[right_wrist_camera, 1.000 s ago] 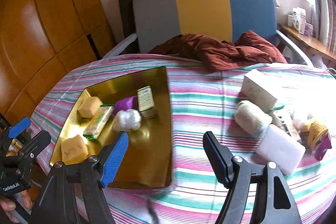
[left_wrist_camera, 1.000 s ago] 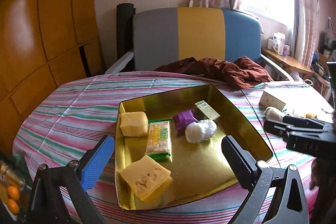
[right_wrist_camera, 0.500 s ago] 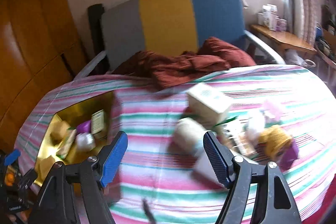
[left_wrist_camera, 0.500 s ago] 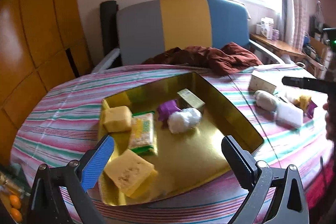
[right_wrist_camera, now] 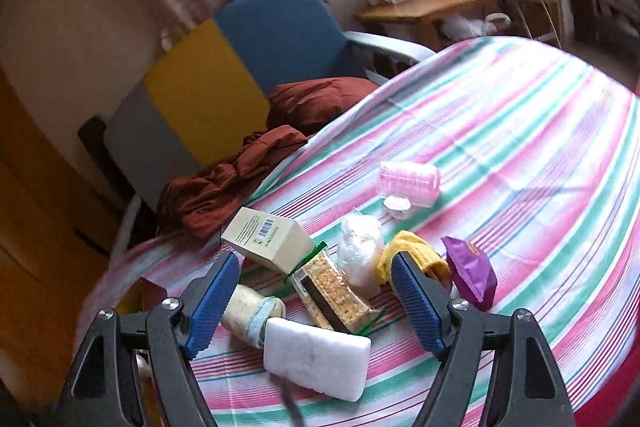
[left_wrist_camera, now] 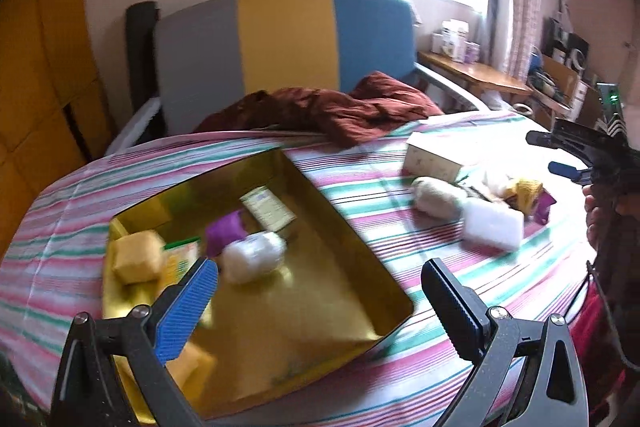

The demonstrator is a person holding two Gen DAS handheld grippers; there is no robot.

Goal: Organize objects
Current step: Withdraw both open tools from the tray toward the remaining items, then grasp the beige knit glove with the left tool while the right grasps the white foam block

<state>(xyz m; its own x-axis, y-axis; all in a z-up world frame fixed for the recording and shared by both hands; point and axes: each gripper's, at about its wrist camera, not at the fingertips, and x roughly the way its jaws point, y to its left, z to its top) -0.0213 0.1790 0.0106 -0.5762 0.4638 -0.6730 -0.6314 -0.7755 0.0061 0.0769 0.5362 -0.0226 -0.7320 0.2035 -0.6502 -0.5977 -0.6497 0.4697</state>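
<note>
The gold tray [left_wrist_camera: 332,311] on the striped cloth holds a yellow sponge [left_wrist_camera: 136,259], a cracker pack [left_wrist_camera: 182,259], a purple item [left_wrist_camera: 226,231], a white ball [left_wrist_camera: 252,259] and a small box [left_wrist_camera: 268,211]. My left gripper [left_wrist_camera: 320,269] hangs open over the tray's near side, empty. My right gripper [right_wrist_camera: 315,265] is tilted over a loose pile, its jaws opening and gripping nothing. Under it lie a white block [right_wrist_camera: 316,359], a cracker pack [right_wrist_camera: 332,291], a beige box [right_wrist_camera: 268,239], a rolled cloth [right_wrist_camera: 248,311], a yellow yarn ball [right_wrist_camera: 412,251] and a purple packet [right_wrist_camera: 472,271].
A pink roller [right_wrist_camera: 408,183] and a small white cup [right_wrist_camera: 397,207] lie farther out on the cloth. A brown garment [left_wrist_camera: 332,107] drapes from the grey, yellow and blue chair [left_wrist_camera: 280,43] onto the table's far edge. A person's hand [left_wrist_camera: 600,203] holds the right gripper [left_wrist_camera: 544,151].
The right gripper has swung right from the tray to above the loose pile and rolled, with its jaws a little wider. The left gripper has shifted right along the tray and stays open.
</note>
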